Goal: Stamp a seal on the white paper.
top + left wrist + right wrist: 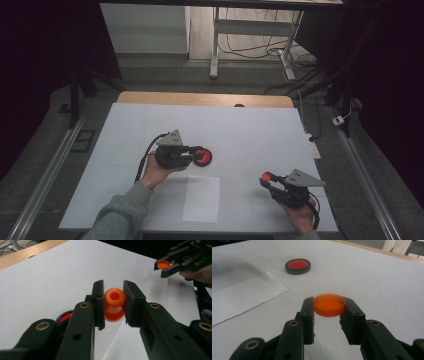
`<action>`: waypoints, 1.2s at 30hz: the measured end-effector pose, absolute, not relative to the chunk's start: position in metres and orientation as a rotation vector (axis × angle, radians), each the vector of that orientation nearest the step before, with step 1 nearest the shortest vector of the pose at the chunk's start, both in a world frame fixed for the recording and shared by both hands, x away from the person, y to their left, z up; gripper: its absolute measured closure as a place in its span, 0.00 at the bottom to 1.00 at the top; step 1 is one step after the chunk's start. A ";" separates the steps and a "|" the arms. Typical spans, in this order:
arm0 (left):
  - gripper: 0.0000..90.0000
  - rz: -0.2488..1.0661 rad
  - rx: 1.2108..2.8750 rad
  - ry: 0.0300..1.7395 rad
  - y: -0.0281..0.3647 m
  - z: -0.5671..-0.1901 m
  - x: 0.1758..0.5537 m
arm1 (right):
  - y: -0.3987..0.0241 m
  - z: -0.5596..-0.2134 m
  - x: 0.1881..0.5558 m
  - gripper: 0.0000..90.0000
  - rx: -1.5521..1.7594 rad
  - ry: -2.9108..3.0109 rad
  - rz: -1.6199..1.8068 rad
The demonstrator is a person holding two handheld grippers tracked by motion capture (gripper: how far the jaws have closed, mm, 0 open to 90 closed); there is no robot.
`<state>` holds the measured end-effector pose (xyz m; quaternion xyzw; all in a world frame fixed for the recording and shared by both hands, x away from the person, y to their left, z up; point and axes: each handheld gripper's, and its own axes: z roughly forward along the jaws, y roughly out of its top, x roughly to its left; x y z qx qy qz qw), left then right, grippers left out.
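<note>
Orange bottle [114,304] pinched in the left gripper [113,302] mid-desk, over what looks like a black-rimmed red disc [297,266]. Right gripper [328,312] clamps the orange cap [329,305] near the desk's [250,125] front right corner; far edge wide open.

So the left gripper [113,302] has its two black jaws clamped on a small orange bottle [114,303], pinching it from both sides. The bottle's round open mouth faces the camera, and the wider lip below sits between the pads too. Just behind the left-hand jaw, low down, a red disc in a black ring [65,316] peeks out on the white table [50,282]. A sheet of paper [125,340] lies under the jaws. Up in the top right corner, the right gripper [166,266] is gripping a shallow orange cap [164,264], with a bit of hand [200,275] behind it. Wooden table edge [27,252] top left.
</note>
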<state>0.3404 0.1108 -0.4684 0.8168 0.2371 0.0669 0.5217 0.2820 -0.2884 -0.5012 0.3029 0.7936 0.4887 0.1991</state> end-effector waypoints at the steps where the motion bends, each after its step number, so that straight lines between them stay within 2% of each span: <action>1: 0.80 0.156 1.960 0.563 0.111 -0.469 0.340 | -0.288 -0.501 0.282 0.72 0.848 2.219 1.363; 36: 0.80 0.066 1.987 0.547 0.110 -0.478 0.317 | -0.288 -0.504 0.283 0.72 0.849 2.233 1.346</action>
